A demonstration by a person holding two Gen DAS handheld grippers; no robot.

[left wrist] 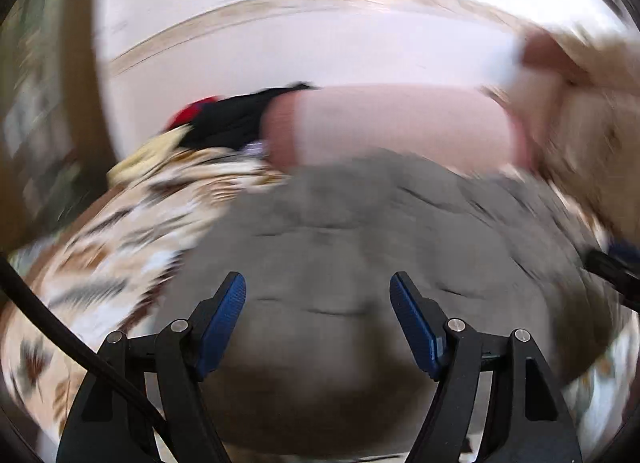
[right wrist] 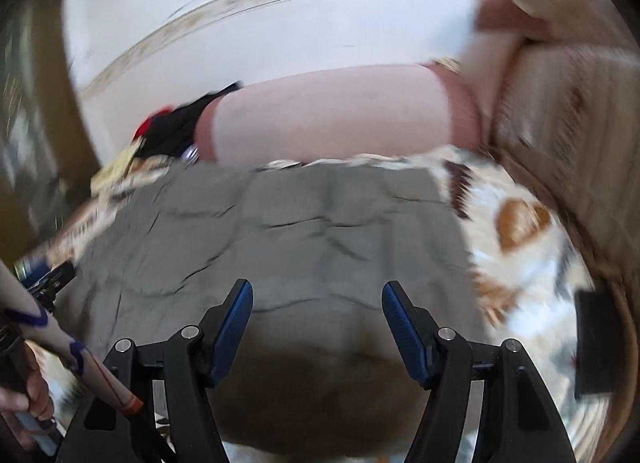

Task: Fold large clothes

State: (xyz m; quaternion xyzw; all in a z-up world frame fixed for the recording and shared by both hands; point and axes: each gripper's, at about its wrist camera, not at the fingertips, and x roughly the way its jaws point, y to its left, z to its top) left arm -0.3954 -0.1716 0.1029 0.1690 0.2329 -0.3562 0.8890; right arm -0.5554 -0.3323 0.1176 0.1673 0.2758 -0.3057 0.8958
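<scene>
Claws, left (left wrist: 318, 283) and right (right wrist: 317, 291), both gape empty above the grey garment (right wrist: 280, 231), which lies spread and wrinkled on a patterned bedspread (right wrist: 520, 231); it looks soft and limp, probably best pinched at near-edge corners.

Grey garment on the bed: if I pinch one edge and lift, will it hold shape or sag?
The grey garment will probably sag: creases run across it and it drapes over the patterned bedspread. It looks thin, so likely light. Pushed, it would probably bunch rather than slide. Both the left gripper and right gripper are open above it.
</scene>
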